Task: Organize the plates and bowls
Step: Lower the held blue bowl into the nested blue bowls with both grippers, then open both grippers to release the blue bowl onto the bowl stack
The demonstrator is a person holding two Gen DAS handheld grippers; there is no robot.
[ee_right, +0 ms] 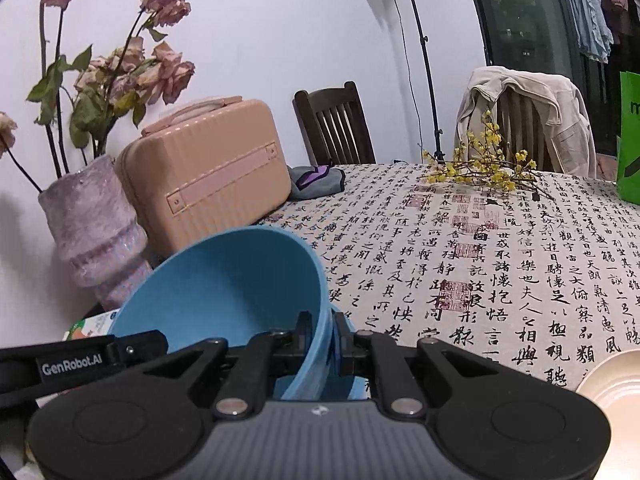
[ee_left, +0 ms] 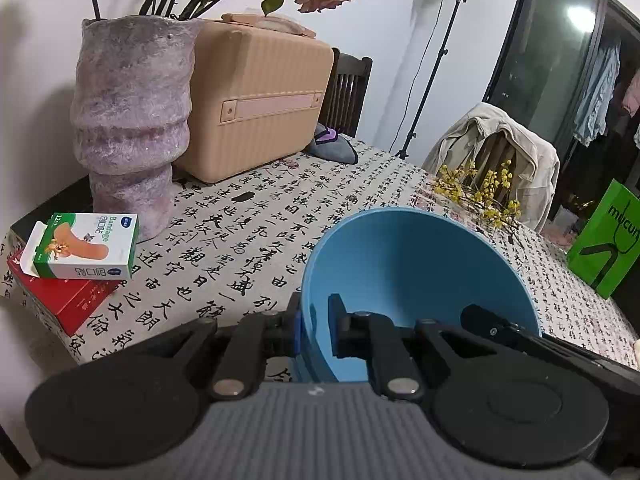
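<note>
Calligraphy tablecloth (ee_left: 248, 224) bears "Bandage" box (ee_left: 86, 246); "GenRobot.AI" tool (ee_right: 322, 334) clamps bowl (ee_right: 224, 280).

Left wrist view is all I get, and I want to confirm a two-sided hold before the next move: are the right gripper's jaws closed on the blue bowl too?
Observer: Yes. The right gripper has its jaws shut on the wall of the blue bowl, clamping it from inside and outside.
Operator: Any other dish near that side?
Observer: A cream plate lies on the tablecloth at the lower right edge of the right wrist view, apart from the bowl.
</note>
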